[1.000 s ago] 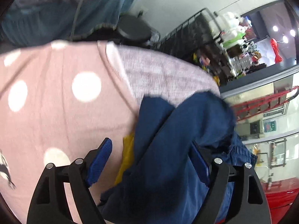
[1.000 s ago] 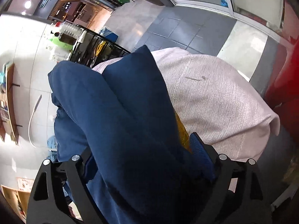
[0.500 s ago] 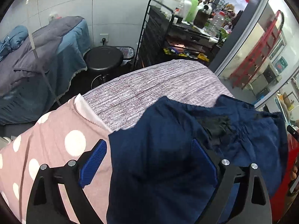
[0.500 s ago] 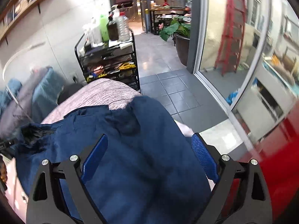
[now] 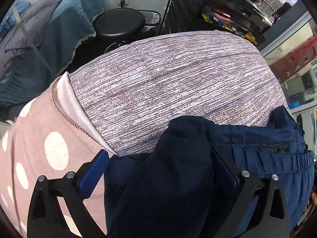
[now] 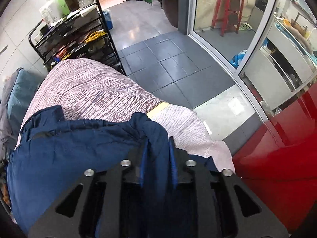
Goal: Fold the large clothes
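— Two grippers, one navy garment (image 5: 178,178). Where does it lie?
— Bunched on the bed (image 5: 168,83), over the striped mauve cover, at about five o'clock in the left wrist view.
— And the left gripper (image 5: 158,170)?
— Its jaws have just been opening and stand wide apart; a fold of the cloth sits between them, but the left pad (image 5: 93,174) is clear of it.
— The right gripper (image 6: 157,158)?
— Its jaws have just been closing, and they are clamped on a pinch of the navy fabric at six o'clock in its own view.
— Anything beside it?
— A pink polka-dot blanket (image 5: 39,154) at eight o'clock.
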The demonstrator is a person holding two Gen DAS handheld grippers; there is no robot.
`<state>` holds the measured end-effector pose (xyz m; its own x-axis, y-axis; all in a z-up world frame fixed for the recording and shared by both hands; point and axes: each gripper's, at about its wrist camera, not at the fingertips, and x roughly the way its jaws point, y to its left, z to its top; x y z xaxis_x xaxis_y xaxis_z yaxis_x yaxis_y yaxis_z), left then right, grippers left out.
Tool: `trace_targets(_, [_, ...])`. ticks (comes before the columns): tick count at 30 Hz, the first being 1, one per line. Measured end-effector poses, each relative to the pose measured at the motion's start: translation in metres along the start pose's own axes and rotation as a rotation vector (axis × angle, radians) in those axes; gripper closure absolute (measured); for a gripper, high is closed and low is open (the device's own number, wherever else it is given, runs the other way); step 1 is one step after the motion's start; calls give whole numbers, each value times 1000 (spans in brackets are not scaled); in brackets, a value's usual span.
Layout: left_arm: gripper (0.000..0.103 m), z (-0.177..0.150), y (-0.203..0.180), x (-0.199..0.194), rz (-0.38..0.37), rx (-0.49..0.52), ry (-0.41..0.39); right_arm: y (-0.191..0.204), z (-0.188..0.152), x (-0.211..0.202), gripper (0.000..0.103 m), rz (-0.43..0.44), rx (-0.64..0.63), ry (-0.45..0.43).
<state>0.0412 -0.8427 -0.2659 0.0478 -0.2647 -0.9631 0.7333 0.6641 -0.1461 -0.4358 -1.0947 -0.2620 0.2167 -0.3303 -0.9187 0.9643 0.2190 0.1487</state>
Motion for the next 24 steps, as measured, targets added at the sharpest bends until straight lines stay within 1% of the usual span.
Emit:
trace_targets(1, [5, -2, 4, -2, -21, -12, -12, -2, -1, -1, 47, -21, 8, -7])
trace_targets(2, [5, -3, 10, -4, -46, -26, -26, -6, -4, -3, 35, -55, 27, -14])
trace_targets(3, [5, -5, 17, -7, -79, -46, -38, -17, -7, -3, 22, -53, 77, -22])
trace_targets(5, [5, -8, 31, -25, -142, -96, -77, -35, -12, -4, 22, 54, 178, -20])
trace_targets(6, [5, -9, 34, -36, -164, -111, -100, -43, -14, -11, 22, 97, 227, -39])
trace_targets(8, [7, -9, 38, -61, -184, -125, -154, -49, -19, -31, 22, 125, 264, -102])
trace_targets(9, [7, -10, 43, -82, -155, -125, -198, -47, -22, -43, 22, 116, 265, -132])
trace_targets(12, [6, -17, 51, -126, -98, -114, -284, -32, -29, -76, 21, 98, 223, -195])
trace_targets(14, [6, -26, 50, -144, -45, -95, -308, -17, -35, -97, 20, 86, 166, -215])
trace_targets(15, [6, -37, 48, -155, -9, -75, -317, -7, -39, -107, 16, 76, 131, -215])
trace_targets(17, [6, -58, 40, -164, 23, -51, -297, 13, -46, -122, 14, 72, 59, -201])
trace_targets(18, [6, -65, 36, -165, 22, -42, -284, 24, -51, -128, 13, 77, 26, -185])
trace_targets(20, [6, -94, 22, -167, -8, -9, -251, 42, -67, -136, 12, 95, -31, -142])
trace_targets(22, [6, -119, 6, -167, -31, 24, -230, 64, -85, -141, 12, 136, -91, -79])
trace_targets(24, [6, -147, -14, -163, -59, 62, -190, 82, -105, -145, 12, 173, -126, -31])
